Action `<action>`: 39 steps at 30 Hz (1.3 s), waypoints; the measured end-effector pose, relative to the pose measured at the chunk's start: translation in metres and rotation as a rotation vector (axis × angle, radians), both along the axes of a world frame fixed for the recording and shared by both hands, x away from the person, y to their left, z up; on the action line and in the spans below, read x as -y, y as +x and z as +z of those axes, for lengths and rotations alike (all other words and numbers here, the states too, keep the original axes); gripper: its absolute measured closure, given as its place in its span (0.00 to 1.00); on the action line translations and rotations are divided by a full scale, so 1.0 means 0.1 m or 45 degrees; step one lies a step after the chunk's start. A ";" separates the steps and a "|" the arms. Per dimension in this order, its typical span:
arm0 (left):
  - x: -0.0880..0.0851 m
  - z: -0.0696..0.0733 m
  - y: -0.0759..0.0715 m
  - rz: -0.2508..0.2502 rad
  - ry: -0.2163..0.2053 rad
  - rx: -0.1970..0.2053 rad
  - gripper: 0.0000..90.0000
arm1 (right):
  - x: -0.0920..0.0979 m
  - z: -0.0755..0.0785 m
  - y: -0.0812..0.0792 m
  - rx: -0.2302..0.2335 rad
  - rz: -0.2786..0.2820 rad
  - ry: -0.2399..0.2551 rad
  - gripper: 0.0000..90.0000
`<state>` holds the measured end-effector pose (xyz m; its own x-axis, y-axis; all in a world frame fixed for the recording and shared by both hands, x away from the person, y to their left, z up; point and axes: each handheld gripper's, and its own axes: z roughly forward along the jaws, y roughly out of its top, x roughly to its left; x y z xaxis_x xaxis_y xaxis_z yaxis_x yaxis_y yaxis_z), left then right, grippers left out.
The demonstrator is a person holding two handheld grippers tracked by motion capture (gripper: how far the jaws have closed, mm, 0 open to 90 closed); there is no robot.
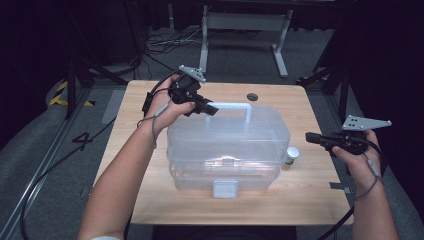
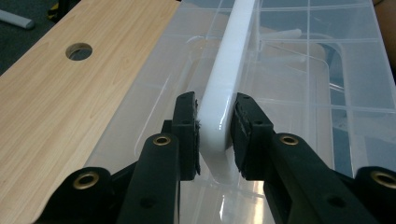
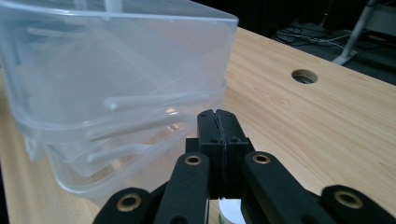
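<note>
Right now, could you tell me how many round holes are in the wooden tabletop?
1: a round hole near the table's far edge, beyond the clear box. The box may hide others.

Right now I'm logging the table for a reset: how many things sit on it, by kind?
Clear plastic storage box with white handle: 1
Small white-capped jar: 1
Total: 2

Clear storage box [image 1: 227,150] blocks tabletop [image 1: 310,197] middle. Small white-capped jar [image 1: 292,155] just beside box's right wall, ahead of my right jaws. Tabletop edges bare.
</note>
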<state>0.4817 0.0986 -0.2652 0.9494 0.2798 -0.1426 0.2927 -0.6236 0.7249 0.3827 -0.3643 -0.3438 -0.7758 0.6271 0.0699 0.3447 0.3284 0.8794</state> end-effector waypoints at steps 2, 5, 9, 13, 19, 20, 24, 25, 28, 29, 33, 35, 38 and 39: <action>0.00 0.01 0.01 -0.002 0.005 -0.006 0.81 | -0.01 0.00 -0.01 0.007 0.032 -0.005 1.00; 0.00 0.01 0.04 0.000 0.003 -0.013 0.81 | -0.03 -0.01 -0.02 0.009 0.070 -0.010 1.00; 0.00 0.02 0.06 -0.002 0.005 -0.030 0.81 | -0.06 -0.02 -0.05 0.007 0.114 -0.012 1.00; -0.01 0.02 0.10 -0.004 -0.009 -0.045 0.81 | -0.10 -0.04 -0.06 0.009 0.134 -0.036 1.00; -0.01 0.04 0.17 0.015 -0.023 -0.062 0.81 | -0.12 -0.05 -0.08 0.014 0.150 -0.049 1.00; -0.01 0.04 0.18 0.019 -0.022 -0.068 0.80 | -0.13 -0.05 -0.09 0.014 0.157 -0.049 1.00; -0.01 0.05 0.23 0.033 -0.023 -0.086 0.80 | -0.16 -0.06 -0.10 0.012 0.178 -0.059 1.00; -0.01 0.05 0.23 0.033 -0.023 -0.086 0.80 | -0.16 -0.06 -0.10 0.012 0.178 -0.059 1.00; -0.01 0.06 0.26 0.040 -0.022 -0.094 0.80 | -0.19 -0.07 -0.11 0.015 0.208 -0.060 1.00; -0.01 0.06 0.27 0.043 -0.023 -0.095 0.80 | -0.20 -0.07 -0.11 0.013 0.217 -0.061 1.00; -0.01 0.06 0.29 0.045 -0.025 -0.103 0.80 | -0.25 -0.08 -0.11 0.030 0.257 -0.054 1.00; -0.01 0.06 0.30 0.047 -0.028 -0.107 0.80 | -0.27 -0.08 -0.12 0.028 0.282 -0.047 1.00; -0.02 0.06 0.30 0.048 -0.029 -0.110 0.80 | -0.32 -0.09 -0.12 0.022 0.313 -0.045 1.00; -0.01 0.06 0.30 0.048 -0.028 -0.110 0.80 | -0.34 -0.10 -0.12 0.021 0.326 -0.039 1.00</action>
<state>0.5120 0.1001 -0.2591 0.9223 0.3108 -0.2298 0.3774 -0.5951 0.7095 0.3710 -0.3302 -0.3542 -0.9105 0.4115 0.0399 0.2326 0.4300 0.8724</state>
